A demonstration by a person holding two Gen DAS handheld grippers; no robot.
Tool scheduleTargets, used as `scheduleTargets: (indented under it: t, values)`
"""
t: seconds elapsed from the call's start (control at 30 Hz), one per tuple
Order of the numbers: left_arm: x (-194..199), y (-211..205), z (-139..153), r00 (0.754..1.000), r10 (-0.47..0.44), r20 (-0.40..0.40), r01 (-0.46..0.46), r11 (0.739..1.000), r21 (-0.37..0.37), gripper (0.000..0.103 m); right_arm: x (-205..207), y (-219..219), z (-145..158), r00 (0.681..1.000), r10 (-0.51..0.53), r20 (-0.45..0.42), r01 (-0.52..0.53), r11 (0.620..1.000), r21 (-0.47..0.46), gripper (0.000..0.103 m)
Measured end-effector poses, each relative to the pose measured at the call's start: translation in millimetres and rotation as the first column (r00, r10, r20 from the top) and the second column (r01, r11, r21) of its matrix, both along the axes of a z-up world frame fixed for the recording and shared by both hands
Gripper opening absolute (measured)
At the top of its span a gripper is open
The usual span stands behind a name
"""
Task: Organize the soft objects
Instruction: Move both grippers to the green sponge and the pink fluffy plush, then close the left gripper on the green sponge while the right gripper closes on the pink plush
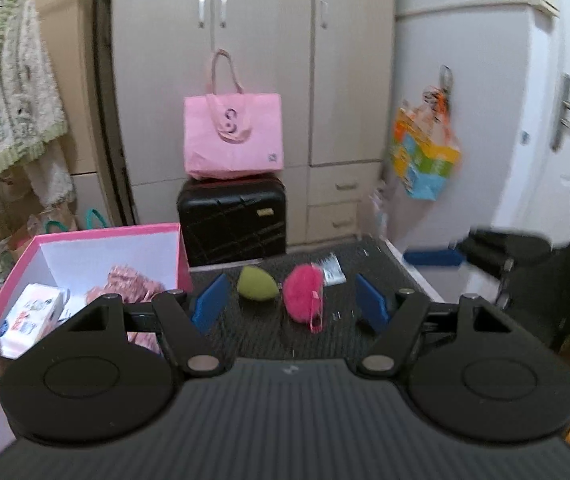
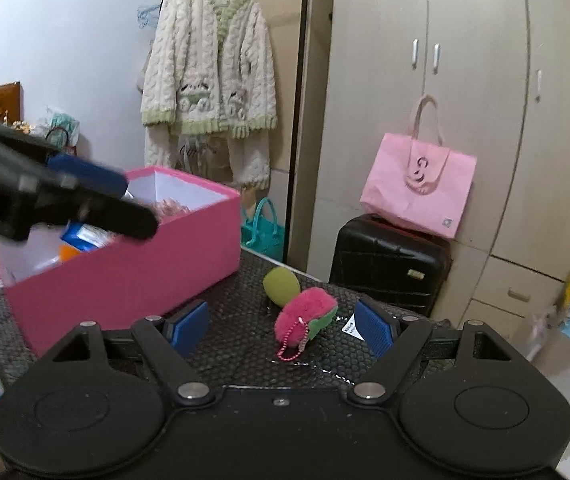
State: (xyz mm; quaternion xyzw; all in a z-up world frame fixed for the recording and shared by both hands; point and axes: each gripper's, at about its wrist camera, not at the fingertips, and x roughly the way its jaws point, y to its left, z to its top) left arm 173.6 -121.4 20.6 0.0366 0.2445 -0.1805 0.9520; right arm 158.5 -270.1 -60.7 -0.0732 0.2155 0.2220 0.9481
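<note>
Ok so I'm in the approach step rn, nothing picked up yet. Both grippers are over the dark table [image 2: 245,344] w/ jaws spread and nothing between the pads. The left gripper [image 1: 289,306] is lined up on the two soft things left out: a green sponge [image 1: 256,283] and a pink fluffy keychain [image 1: 303,294], touching each other near the far edge of the table. The right gripper [image 2: 281,326] faces the same pair from the other side.

The pink box [image 2: 125,264] sits on the table, left of them, open, w/ a tissue pack [image 1: 31,314] and some pink fabric already in it.

Next move imo: pick one item per gripper, come down, close gently. They're squishy and sit so close that one could get nudged, and the keychain's bead chain may snag. Then over to the box.
</note>
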Motion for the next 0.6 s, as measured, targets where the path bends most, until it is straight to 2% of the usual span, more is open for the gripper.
scheduleTargets:
  t: [0.13,0.23,0.33,0.47,0.6]
  values:
    - [28.2,-12.8,-7.7,0.995,0.091,-0.033,-0.093,0.995,-0.048,0.067,34.2,0.3,-21.2,0.999,0.034,-0.038,-0.035,0.999,-0.010,0.084]
    - [50.6,-24.5,-16.1,0.990,0.127,-0.066,-0.130,0.991,-0.042,0.063,56.1,1.0,-34.2,0.996,0.063,-0.067,-0.063,0.998,0.002,0.084]
    - [75.0,-30.6,-27.4,0.975,0.176,-0.137,-0.188,0.979,-0.082,0.059,74.1,2.5,-44.4,0.992,0.095,-0.088,-0.094,0.995,0.020,0.084]
    - [100.7,-42.4,-45.9,0.958,0.219,-0.186,-0.235,0.970,-0.069,0.055,96.9,3.1,-56.4,0.991,0.091,-0.101,-0.088,0.995,0.035,0.084]
    - [116.1,-43.3,-61.6,0.937,0.271,-0.219,-0.298,0.949,-0.102,0.055,115.8,2.2,-69.0,0.980,0.103,-0.169,-0.092,0.993,0.068,0.081]
